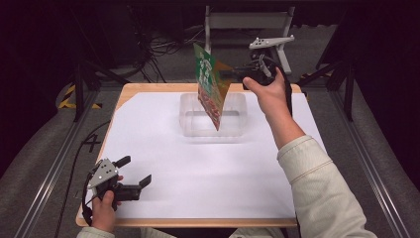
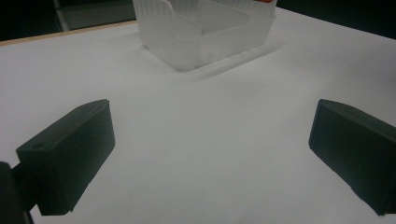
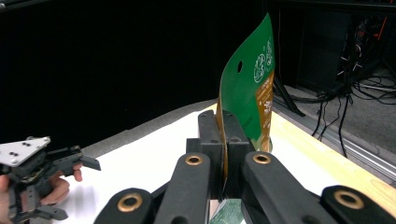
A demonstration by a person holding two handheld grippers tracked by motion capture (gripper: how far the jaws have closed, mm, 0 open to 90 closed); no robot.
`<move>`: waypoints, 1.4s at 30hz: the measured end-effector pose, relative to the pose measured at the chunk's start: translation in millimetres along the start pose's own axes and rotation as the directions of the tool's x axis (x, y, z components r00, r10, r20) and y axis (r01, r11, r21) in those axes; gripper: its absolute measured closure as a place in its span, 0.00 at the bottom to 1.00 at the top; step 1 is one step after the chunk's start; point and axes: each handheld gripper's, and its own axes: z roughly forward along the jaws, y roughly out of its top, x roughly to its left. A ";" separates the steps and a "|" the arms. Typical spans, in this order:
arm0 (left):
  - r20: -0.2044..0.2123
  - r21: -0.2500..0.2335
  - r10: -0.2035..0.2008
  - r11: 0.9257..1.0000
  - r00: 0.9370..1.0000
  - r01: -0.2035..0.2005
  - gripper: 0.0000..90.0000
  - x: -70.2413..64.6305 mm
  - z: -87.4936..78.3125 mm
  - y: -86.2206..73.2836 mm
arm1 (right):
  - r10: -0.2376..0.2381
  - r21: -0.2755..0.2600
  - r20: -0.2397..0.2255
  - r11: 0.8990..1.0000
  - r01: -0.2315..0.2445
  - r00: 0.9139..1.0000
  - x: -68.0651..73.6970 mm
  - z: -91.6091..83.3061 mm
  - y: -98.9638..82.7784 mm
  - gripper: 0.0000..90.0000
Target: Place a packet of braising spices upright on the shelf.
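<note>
Your packet (image 1: 210,84), at upper centre of the high view, is green on top with white round printing, orange-brown at the side and red patterned lower down. Below it stands the frosted clear bin (image 1: 188,124) on the white sheet (image 1: 198,173). Your gripper jaws are black.

Black hand-held gripper (image 1: 236,72), brass rivets, cream sleeve (image 1: 317,183).

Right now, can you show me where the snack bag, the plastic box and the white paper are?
snack bag (image 1: 210,84), high view, middle of its printed front.
plastic box (image 1: 187,117), high view, its left wall.
white paper (image 1: 208,173), high view, a bare part near the middle.
</note>
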 end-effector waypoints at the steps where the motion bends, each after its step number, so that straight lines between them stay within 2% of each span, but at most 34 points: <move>1: 0.001 0.002 0.001 1.000 1.000 -0.001 0.01 0.1 0.0 0.1 | -0.009 0.002 0.003 1.000 0.009 1.000 -0.9 2.8 0.4 1.00; 15: 0.008 0.001 0.001 1.000 1.000 -0.001 0.01 0.8 1.5 0.6 | 0.001 -0.037 0.000 0.999 -0.001 1.000 -19.9 19.5 -4.8 1.00; 25: 0.010 0.002 -0.001 1.000 1.000 0.001 0.01 0.9 2.5 0.7 | 0.007 0.003 0.033 1.000 -0.007 0.999 -30.8 31.9 -14.2 1.00; 36: 0.014 0.001 0.000 1.000 1.000 0.000 0.01 1.3 3.3 0.8 | -0.003 0.021 0.046 1.000 0.002 0.999 -32.8 39.5 -20.8 1.00; 42: 0.015 0.003 0.002 1.000 1.000 -0.002 0.01 1.2 3.7 1.0 | -0.011 0.050 0.065 0.999 0.008 0.998 -34.0 43.6 -26.8 1.00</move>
